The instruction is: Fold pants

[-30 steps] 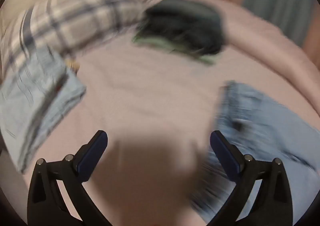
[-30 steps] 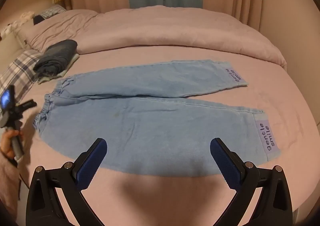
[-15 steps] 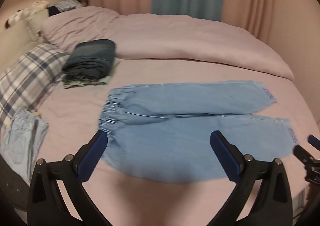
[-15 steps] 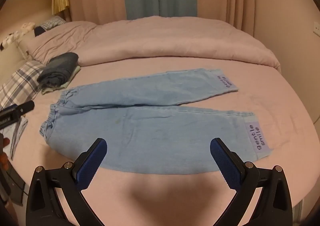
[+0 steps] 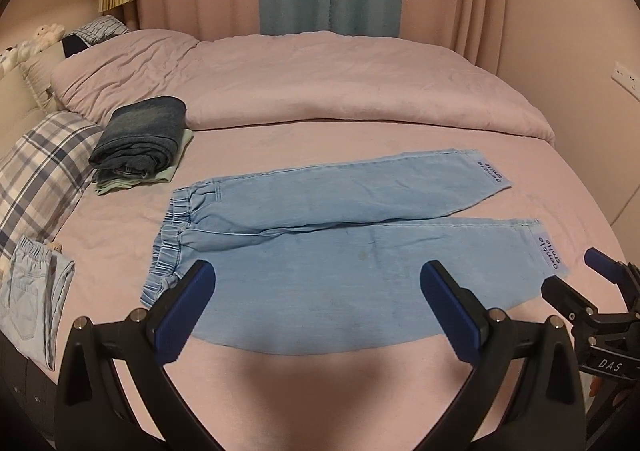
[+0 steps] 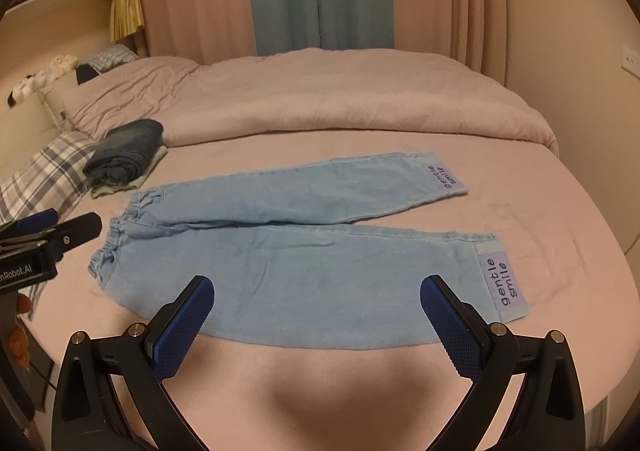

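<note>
A: Left wrist view had the pants (image 5: 340, 247) flat on the bed (image 5: 360, 139), waistband toward the pillows, both legs running out to the right. How would they have handled?

B: Soft and light, I judged: thin denim, limp, no stiffness to hold a crease unaided. It would have slid a little on that sheet. The best holds looked like the elastic waistband (image 5: 172, 247) for the left hand-held gripper (image 5: 316, 313) and the near cuff (image 6: 502, 283) for the right hand-held gripper (image 6: 316, 325).

A: Were they gripping anything?

B: No. Both had their jaws spread wide, hovering above the near leg, touching no cloth.

A: What did one view give that the other lacked?

B: Left wrist showed a second pale pair (image 5: 32, 291) at the bed's left edge, clear of the task pants; the right wrist view barely caught it. Right wrist showed the "gentle smile" cuff labels legibly. Each view also caught the other tool at its margin. Both showed the folded stack (image 5: 140, 139) beside the plaid pillow (image 5: 36, 171).
</note>
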